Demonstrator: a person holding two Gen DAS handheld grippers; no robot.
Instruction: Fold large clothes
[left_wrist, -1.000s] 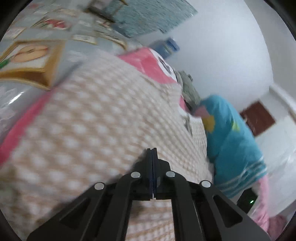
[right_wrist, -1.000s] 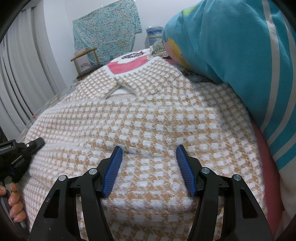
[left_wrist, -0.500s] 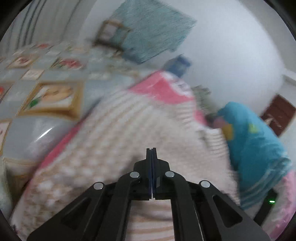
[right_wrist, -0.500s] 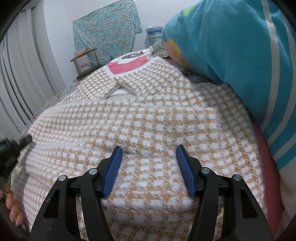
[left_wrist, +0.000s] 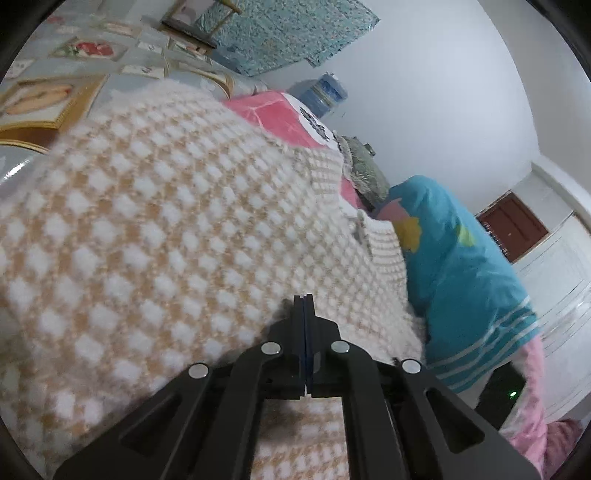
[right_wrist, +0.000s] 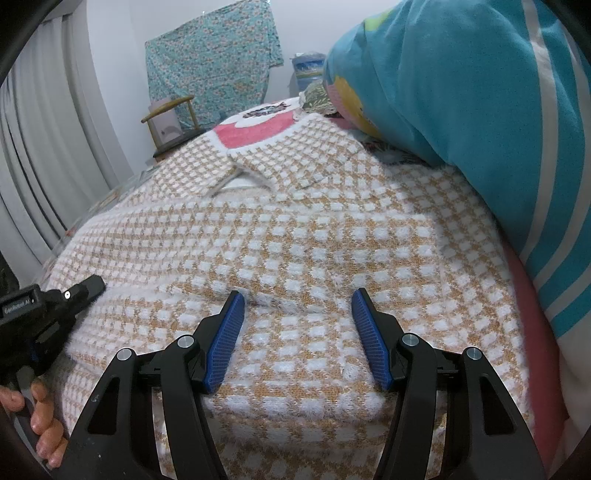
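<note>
A fuzzy tan-and-white checked knit garment (right_wrist: 295, 229) with a collar (right_wrist: 266, 162) lies spread on a pink bed, its near part folded over into a thick layer. It fills the left wrist view (left_wrist: 166, 229) too. My right gripper (right_wrist: 297, 314) is open and empty, its blue pads (right_wrist: 225, 339) just above the folded near layer. My left gripper (left_wrist: 303, 299) is shut with nothing visibly between its jaws, low over the garment; it also shows in the right wrist view (right_wrist: 88, 286) at the garment's left edge.
A large teal pillow or bundle with white stripes (right_wrist: 480, 110) lies along the garment's right side. A wooden chair (right_wrist: 170, 118) and a hanging floral cloth (right_wrist: 210, 51) stand at the far wall. Patterned floor mats (left_wrist: 48, 96) lie left of the bed.
My left gripper swung out to the left and back, and is again at the garment's left edge. My right gripper has not moved.
</note>
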